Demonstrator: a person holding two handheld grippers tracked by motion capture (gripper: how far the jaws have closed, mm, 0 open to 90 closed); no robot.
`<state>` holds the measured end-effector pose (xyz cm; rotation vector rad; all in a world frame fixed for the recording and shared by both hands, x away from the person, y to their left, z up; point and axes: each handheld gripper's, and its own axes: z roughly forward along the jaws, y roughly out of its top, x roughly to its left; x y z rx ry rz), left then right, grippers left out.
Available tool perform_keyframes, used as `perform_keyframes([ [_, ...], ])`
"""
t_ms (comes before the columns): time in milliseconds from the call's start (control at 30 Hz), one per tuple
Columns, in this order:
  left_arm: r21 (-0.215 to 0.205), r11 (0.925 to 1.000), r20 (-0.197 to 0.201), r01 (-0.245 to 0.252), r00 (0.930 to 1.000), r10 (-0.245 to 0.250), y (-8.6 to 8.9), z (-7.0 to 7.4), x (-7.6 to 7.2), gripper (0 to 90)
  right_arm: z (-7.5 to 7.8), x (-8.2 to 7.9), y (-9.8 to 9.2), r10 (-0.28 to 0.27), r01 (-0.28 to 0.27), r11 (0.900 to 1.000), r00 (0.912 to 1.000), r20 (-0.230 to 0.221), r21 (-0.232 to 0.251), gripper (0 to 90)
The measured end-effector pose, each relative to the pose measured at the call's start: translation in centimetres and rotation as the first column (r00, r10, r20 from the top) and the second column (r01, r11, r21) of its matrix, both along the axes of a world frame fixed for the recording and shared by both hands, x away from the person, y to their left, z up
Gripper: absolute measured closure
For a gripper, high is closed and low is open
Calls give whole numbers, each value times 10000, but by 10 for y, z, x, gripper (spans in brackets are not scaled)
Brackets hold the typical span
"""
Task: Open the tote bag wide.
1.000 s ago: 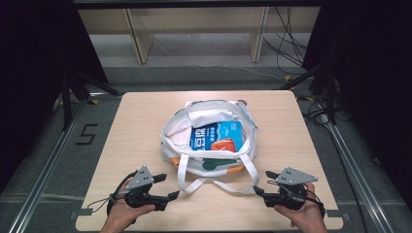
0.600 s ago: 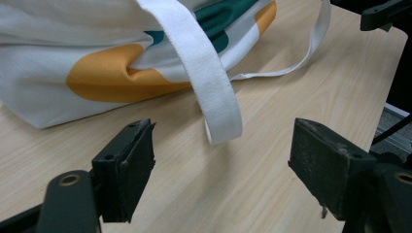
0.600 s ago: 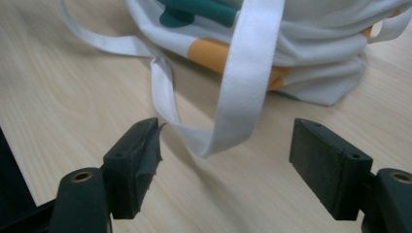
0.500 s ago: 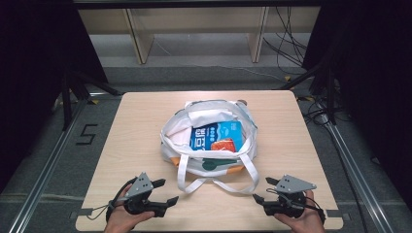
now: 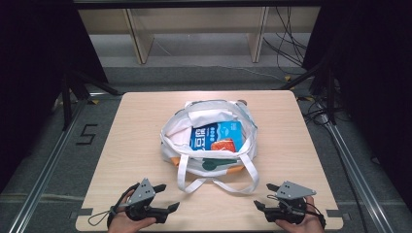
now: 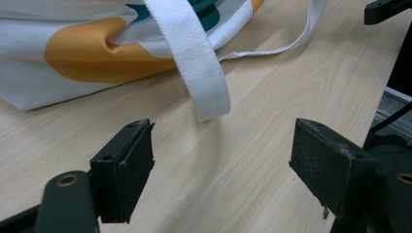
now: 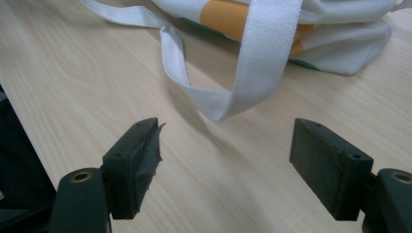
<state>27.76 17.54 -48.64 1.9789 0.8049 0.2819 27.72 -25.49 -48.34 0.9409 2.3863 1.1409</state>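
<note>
Tote bag (image 5: 209, 141) open mid-table w/ blue packet (image 5: 217, 136) inside; left gripper (image 5: 165, 199) & right gripper (image 5: 265, 196) jaws apart, empty.

high view looks down from above; both tool views sit low, close, sharing the bag's straps (image 6: 194, 53).

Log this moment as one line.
left gripper open | right gripper open | tote bag mid-table, untouched | blue packet inside
</note>
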Motion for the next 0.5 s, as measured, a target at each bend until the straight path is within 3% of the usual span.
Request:
perform_keyframes([
  [367,45,10000,49,52,10000,-52,0,-2,2,226,-1,1,0,27,-26,10000,10000,84,-66,277],
  [467,-102,9999,-93,-124,9999,123,0,-3,2,226,-1,1,-1,-19,20,10000,10000,47,-22,277],
  [500,41,10000,42,-59,10000,59,2,-2,3,226,-1,1,-1,-35,35,10000,10000,-57,28,277],
])
